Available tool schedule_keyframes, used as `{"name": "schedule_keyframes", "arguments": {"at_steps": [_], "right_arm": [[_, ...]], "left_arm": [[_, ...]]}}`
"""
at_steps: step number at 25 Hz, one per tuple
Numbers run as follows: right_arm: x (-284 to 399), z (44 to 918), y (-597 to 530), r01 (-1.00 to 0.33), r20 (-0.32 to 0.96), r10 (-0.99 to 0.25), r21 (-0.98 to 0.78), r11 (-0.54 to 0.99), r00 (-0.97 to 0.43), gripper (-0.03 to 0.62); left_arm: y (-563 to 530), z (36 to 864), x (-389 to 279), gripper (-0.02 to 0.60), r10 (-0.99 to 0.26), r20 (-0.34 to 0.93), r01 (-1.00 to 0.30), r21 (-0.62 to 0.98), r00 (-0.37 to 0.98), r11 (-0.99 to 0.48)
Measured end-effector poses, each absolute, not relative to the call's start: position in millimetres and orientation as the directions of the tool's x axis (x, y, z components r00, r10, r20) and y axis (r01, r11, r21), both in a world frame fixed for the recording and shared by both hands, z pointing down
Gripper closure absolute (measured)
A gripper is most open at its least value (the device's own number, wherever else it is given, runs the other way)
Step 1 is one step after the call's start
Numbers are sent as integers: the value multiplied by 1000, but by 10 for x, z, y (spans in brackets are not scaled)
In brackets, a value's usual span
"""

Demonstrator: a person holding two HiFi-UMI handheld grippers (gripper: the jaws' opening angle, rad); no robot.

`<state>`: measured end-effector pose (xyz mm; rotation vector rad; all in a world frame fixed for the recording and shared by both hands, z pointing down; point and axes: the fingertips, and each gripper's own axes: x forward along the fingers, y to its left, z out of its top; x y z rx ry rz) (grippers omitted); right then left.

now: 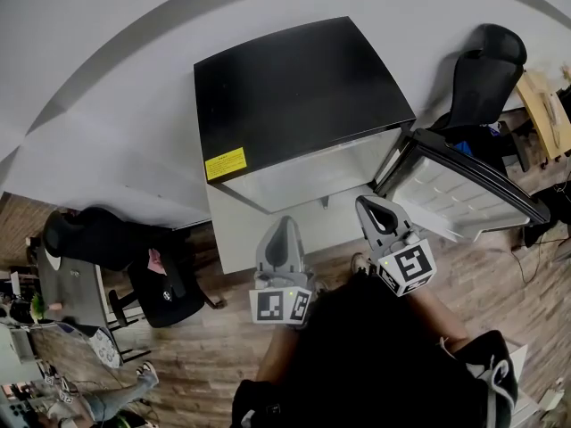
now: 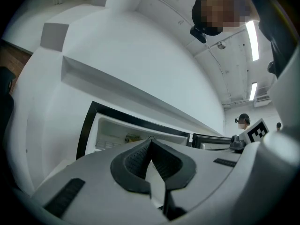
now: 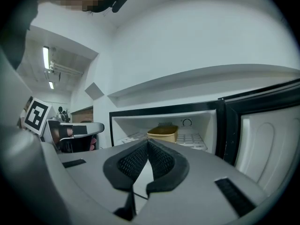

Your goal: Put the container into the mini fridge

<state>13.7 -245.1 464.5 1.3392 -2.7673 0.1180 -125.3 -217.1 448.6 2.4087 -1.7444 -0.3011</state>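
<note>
A black-topped mini fridge (image 1: pixel 299 92) stands against the white wall with its door (image 1: pixel 464 190) swung open to the right. In the right gripper view a yellow container (image 3: pixel 162 133) sits on the wire shelf inside the fridge (image 3: pixel 164 125). My left gripper (image 1: pixel 284 239) and right gripper (image 1: pixel 375 212) hover just in front of the open compartment, both shut with nothing between the jaws. The left gripper (image 2: pixel 150 149) looks into the fridge opening (image 2: pixel 136 132), where the container is hidden. The right gripper (image 3: pixel 147 146) points at the container from a short way off.
A black office chair (image 1: pixel 482 74) stands behind the open door, and another chair (image 1: pixel 165 292) is at the left beside a desk (image 1: pixel 67 288). The floor (image 1: pixel 196 355) is wood planks. A second person (image 2: pixel 243 121) stands far off.
</note>
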Motion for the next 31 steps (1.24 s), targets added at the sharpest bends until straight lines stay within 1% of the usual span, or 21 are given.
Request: {"name": "schedule_keyframes", "arguments": {"at_steps": [31], "right_arm": [[102, 4785, -2469, -777, 123, -769, -40, 628, -627, 580]], "left_arm": [[-2194, 4565, -1290, 558, -953, -58, -919, 254, 297, -302]]}}
